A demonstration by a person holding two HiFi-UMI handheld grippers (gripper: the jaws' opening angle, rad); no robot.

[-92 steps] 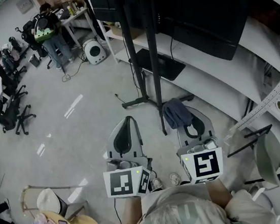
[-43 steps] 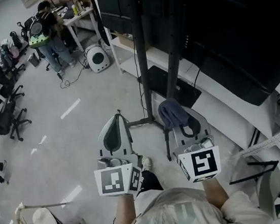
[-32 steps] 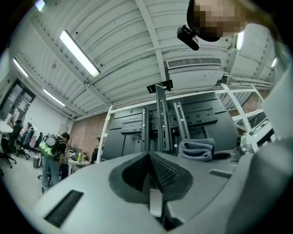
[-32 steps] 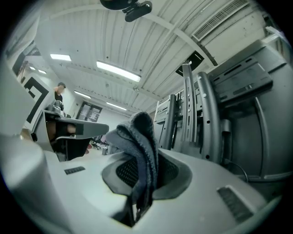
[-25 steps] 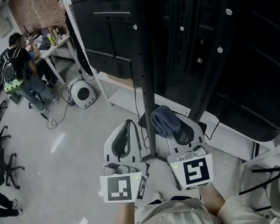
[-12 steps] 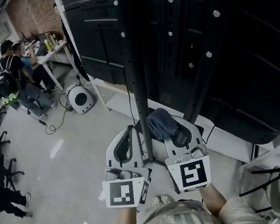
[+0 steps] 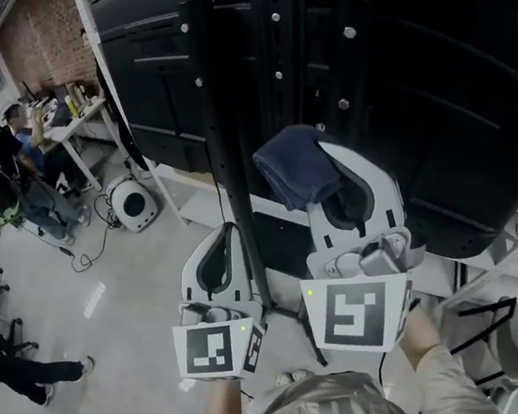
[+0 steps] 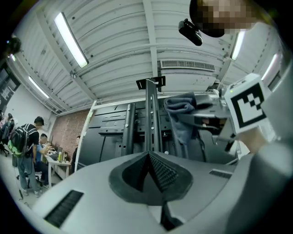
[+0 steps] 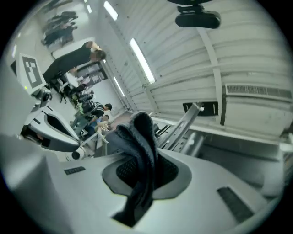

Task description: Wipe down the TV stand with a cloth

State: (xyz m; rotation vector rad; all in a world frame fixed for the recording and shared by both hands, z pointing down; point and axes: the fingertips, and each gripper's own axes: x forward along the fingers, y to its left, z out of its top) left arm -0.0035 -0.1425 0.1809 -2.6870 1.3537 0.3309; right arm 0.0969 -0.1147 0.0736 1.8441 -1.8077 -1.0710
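Head view, looking steeply down: a person holds two white plastic tongs in front of a black metal TV stand (image 7: 212,113). Its perforated upright post runs down the centre of the frame, against the dark back panels of a large screen.

The right gripper (image 7: 324,160), held higher at centre right, is clamped on a dark blue soft fabric cloth (image 7: 296,166). The cloth is bunched above the jaw tips, just beside the post, but whether it touches the post cannot be told. In the right gripper view the cloth (image 9: 139,141) fills the middle of the frame. It is pinched between the ribbed pads, with a fold rising above them and a tail hanging below.

The left gripper (image 7: 225,239), lower centre left, has its jaws pressed together on nothing. In its own view the ribbed pads meet at the centre, with the post (image 8: 151,114) rising behind them.

The cloth looks light, limp and easily crumpled. A pinch across a thick bunched fold, as here, seems the surest hold. A loose edge would probably slip or snag on the post's bolts and holes. The stand looks rigid, so it should take firm wiping pressure.
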